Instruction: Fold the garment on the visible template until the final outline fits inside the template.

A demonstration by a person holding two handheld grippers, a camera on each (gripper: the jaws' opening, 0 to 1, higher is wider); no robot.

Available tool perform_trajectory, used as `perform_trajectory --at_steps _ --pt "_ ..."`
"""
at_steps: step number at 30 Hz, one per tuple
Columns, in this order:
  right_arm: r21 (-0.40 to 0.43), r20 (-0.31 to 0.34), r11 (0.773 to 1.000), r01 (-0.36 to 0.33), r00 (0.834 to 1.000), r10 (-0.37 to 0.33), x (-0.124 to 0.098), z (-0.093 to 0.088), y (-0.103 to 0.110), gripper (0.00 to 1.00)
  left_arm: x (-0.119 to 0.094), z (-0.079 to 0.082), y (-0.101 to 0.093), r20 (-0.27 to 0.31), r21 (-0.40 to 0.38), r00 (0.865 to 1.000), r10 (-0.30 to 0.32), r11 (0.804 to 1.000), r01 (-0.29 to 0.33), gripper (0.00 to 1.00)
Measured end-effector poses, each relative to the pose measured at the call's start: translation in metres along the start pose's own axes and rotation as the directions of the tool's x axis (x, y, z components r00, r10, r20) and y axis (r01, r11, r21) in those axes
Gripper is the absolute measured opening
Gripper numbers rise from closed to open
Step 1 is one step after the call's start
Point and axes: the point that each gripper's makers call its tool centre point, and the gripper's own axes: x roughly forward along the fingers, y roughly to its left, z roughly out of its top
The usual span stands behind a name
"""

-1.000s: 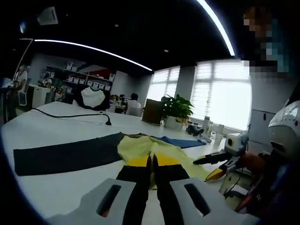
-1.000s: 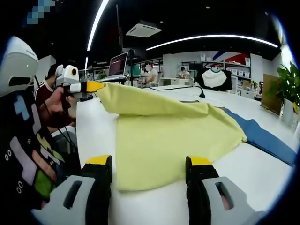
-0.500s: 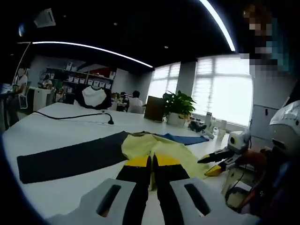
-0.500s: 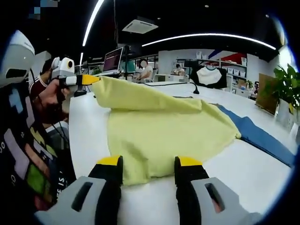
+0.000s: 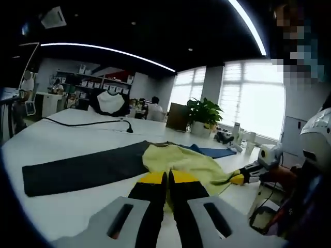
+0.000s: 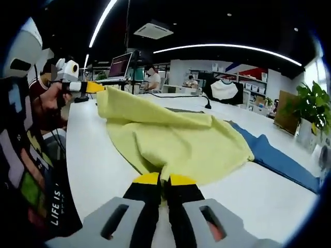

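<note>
Both grippers are clamped on the yellow garment (image 6: 176, 142): in the right gripper view we see the right gripper (image 6: 164, 182) with its jaws pressed together on the near hem, and in the left gripper view the left gripper (image 5: 166, 179) has its jaws closed on the cloth's edge in the same way. In the right gripper view the left gripper (image 6: 88, 87) comes in at the upper left, held in a hand (image 6: 47, 103), lifting one corner of the garment clear of the white table (image 6: 98, 165). From that raised corner the cloth slopes down and lies rumpled across the table toward our right jaws

In the left gripper view the garment (image 5: 181, 161) lies between a dark strip (image 5: 77, 168) stretching to the left and a blue strip (image 5: 214, 152) behind it; in the right gripper view the blue strip (image 6: 279, 160) runs out from under the yellow cloth to the right. We cannot make out the whole template outline under the cloth. The right gripper (image 5: 247, 174) shows in the left gripper view at the right, its yellow tips at the garment's edge

A cable (image 5: 88, 123) lies on the table further back, and a potted plant (image 5: 206, 114) stands by the windows
</note>
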Motion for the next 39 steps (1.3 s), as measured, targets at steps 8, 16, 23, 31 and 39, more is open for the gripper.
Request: perform_trajectory --at_steps 8,16,23,31,39 --pt "0.046 0.029 0.999 -0.001 1.000 0.000 -0.008 0.011 -0.010 0.00 -0.001 0.001 0.005 -0.003 0.003 1.000 0.009 1.000 -0.009 0.03" --pt "0.067 0.011 0.998 0.016 1.000 -0.017 -0.022 0.007 -0.021 0.01 -0.004 -0.002 0.007 -0.022 0.005 1.000 0.014 1.000 -0.014 0.03" --pt "0.123 -0.018 0.992 0.026 1.000 -0.024 -0.032 -0.001 -0.027 0.01 -0.009 -0.014 0.009 -0.069 0.012 0.997 0.016 1.000 -0.015 0.03" --pt "0.161 -0.050 0.986 0.037 0.998 -0.029 -0.040 -0.005 -0.034 0.01 -0.014 -0.028 0.017 -0.115 0.002 0.993 0.024 1.000 -0.024 0.03" --pt "0.185 -0.109 0.982 0.028 0.994 -0.008 -0.044 -0.014 -0.034 0.02 -0.020 -0.048 0.019 -0.190 -0.011 0.982 0.012 1.000 -0.014 0.03"
